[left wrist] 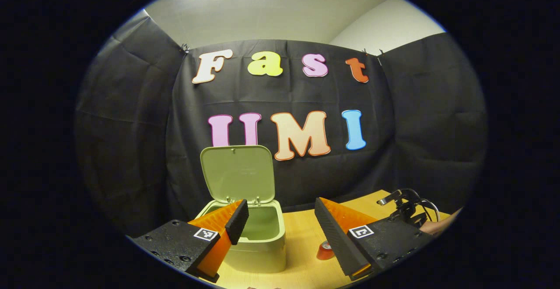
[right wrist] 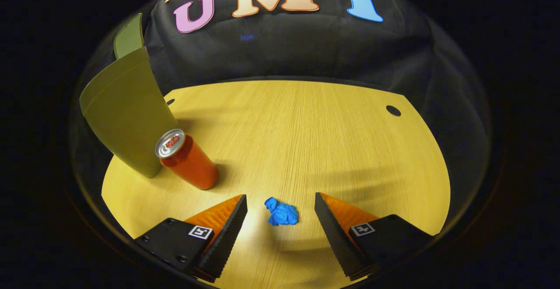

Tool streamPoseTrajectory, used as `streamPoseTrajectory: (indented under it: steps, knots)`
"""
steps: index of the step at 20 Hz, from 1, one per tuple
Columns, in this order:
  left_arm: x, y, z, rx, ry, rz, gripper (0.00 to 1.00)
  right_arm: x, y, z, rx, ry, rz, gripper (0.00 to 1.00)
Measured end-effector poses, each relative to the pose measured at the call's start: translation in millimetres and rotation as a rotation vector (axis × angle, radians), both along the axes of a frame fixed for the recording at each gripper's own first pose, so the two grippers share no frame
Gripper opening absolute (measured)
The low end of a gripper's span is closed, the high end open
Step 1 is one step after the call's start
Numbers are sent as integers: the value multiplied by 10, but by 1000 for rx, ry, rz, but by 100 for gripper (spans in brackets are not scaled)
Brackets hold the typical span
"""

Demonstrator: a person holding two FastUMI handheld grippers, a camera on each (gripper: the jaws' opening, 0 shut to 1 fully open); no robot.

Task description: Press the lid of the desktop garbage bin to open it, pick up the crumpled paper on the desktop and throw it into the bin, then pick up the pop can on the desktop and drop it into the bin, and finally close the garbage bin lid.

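Left gripper (left wrist: pixel 281 221): fingers spread wide, nothing between them, held up off the desk facing the bin (left wrist: pixel 258 241). Lid (left wrist: pixel 238 173) stands upright, already open; bin mouth sits at 11 o'clock from the fingertips, just past the left finger.

Right gripper (right wrist: pixel 280 216): also spread wide, empty, angled down at the desk (right wrist: pixel 306 127). Crumpled paper (right wrist: pixel 281 213) lies flat on the desk between the two fingers, slightly left of centre, touching neither.

Bin wall and pop can (right wrist: pixel 188 160) are at 10 o'clock from the paper in the right gripper view; can is upright, just beside the bin, well apart from the paper.

Handling, my read: paper is light, soft and low, will squash under the pads. Close across its middle, fingertips near the desk. Risk is skidding it along the desk rather than pinching it. Can is stiff but thin-walled and smooth; grip mid-body later.

Room: desk is open from 12 through 3 o'clock. The can stands on the way to the bin, so lift above it.
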State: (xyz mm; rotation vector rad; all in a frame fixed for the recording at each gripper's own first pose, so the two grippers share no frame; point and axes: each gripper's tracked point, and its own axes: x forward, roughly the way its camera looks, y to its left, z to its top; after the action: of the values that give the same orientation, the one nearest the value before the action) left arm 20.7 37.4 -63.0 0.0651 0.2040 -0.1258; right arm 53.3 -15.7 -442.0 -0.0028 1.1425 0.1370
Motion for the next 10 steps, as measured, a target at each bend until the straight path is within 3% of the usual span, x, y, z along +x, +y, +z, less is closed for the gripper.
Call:
streamPoseTrajectory:
  steps: [6, 7, 9, 10]
  knots:
    - [-53, -167, -69, 9, 31, -37, 93, 11, 39, -135, -28, 76, 47, 94]
    - [-50, -174, -83, 7, 34, -39, 93, 22, 39, -161, -25, 86, 42, 87]
    - [-40, -173, -96, -1, 40, -33, 93, 11, 32, -229, -17, 98, 45, 52]
    - [-24, -161, -97, -6, 43, -26, 93, -12, 46, -265, -17, 119, 40, 53]
